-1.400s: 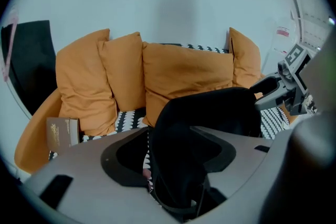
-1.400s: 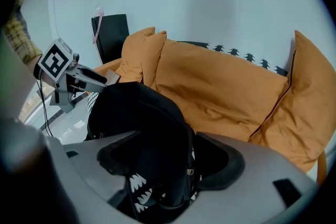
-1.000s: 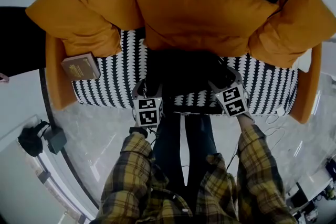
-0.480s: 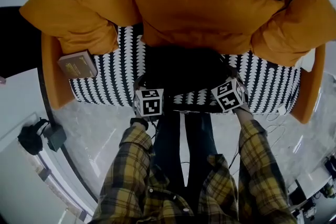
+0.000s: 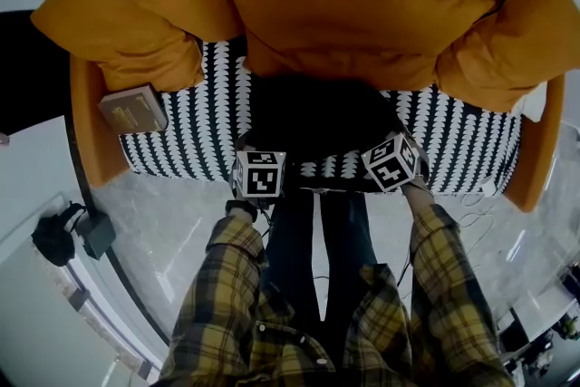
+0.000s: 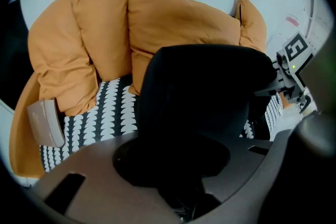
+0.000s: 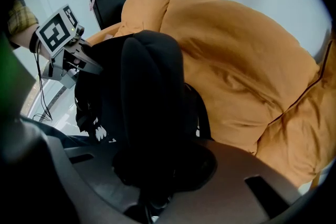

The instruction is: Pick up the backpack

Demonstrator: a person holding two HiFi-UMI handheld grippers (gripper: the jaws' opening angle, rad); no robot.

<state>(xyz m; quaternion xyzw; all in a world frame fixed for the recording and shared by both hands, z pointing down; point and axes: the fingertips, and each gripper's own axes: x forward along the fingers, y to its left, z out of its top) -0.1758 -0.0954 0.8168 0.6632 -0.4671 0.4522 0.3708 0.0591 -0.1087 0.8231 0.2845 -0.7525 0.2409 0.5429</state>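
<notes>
- A black fabric backpack [image 5: 313, 118] stands mid-seat on a sofa with a black-and-white scalloped cover [image 5: 186, 145], leaning on the sofa's puffy orange cushions [image 5: 353, 14]. From the head view it is a dark mass without detail.
- The left gripper [image 5: 256, 151] points down at the backpack's left side, near the sofa's front edge. Its jaws have just been closing with black fabric between them. Black on black, whether the pads press cannot be made out.
- The right gripper [image 5: 386, 143], at the backpack's right side, has just been closing too. Its jaws are now narrow, pinching a fold of the fabric.
- A tan flat box [image 5: 133, 109] lies at the sofa's end on the left gripper's side, its print unreadable.
</notes>
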